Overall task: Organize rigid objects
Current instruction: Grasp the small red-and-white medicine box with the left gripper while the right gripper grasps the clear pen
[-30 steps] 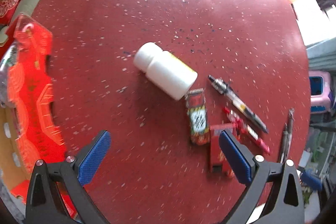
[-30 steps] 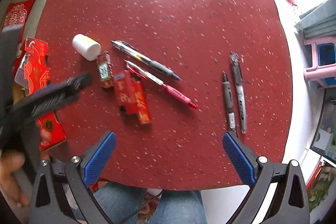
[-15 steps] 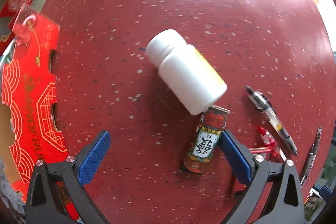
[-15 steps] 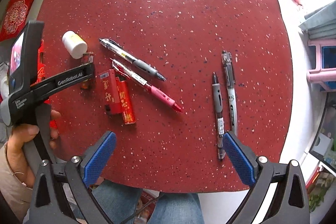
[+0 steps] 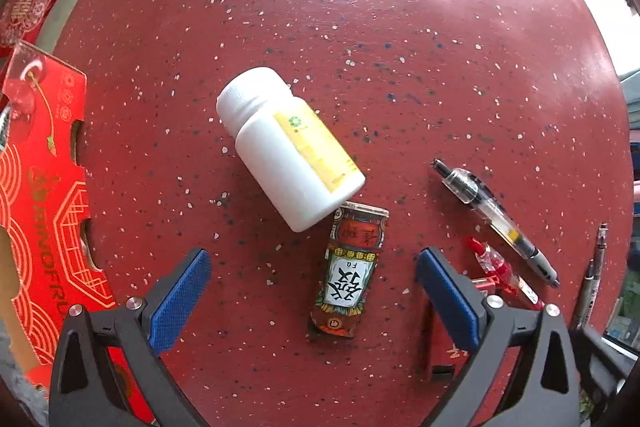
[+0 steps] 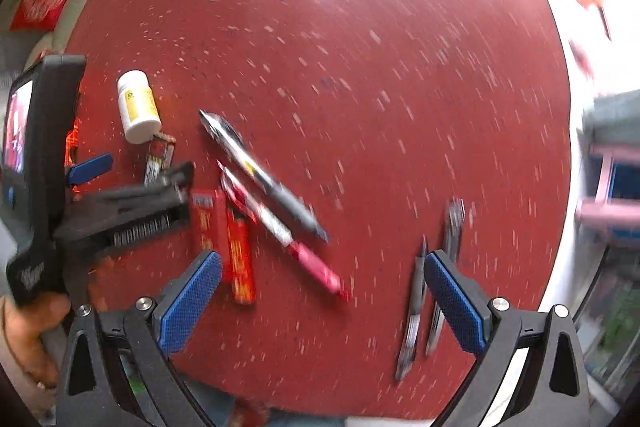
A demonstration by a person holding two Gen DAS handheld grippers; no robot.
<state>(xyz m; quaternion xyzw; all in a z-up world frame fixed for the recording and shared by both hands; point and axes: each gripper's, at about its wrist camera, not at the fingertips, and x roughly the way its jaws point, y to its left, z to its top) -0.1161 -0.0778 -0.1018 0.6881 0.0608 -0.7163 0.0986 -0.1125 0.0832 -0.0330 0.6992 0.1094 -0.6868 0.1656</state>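
Note:
A white pill bottle (image 5: 288,147) with a yellow label lies on its side on the red table (image 5: 360,7). A small patterned lighter (image 5: 350,279) lies just below it, between the open blue pads of my left gripper (image 5: 312,295), which hovers above it. A clear-black pen (image 5: 496,219) and a red pen (image 5: 500,275) lie to the right. My right gripper (image 6: 320,303) is open and empty above the table's near side. In its blurred view are the bottle (image 6: 138,107), two red boxes (image 6: 224,239), the red pen (image 6: 280,227) and two dark pens (image 6: 432,291).
A red printed carton (image 5: 44,227) lies at the table's left edge. A red box (image 5: 448,343) sits partly hidden behind my left gripper's right finger. The left gripper's body and the hand holding it (image 6: 48,211) fill the left of the right wrist view. The table edge runs at right.
My left gripper has moved closer to the bottle and lighter, so the lighter now lies between its pads. My right gripper has swung, blurring its view, with the pens now closer.

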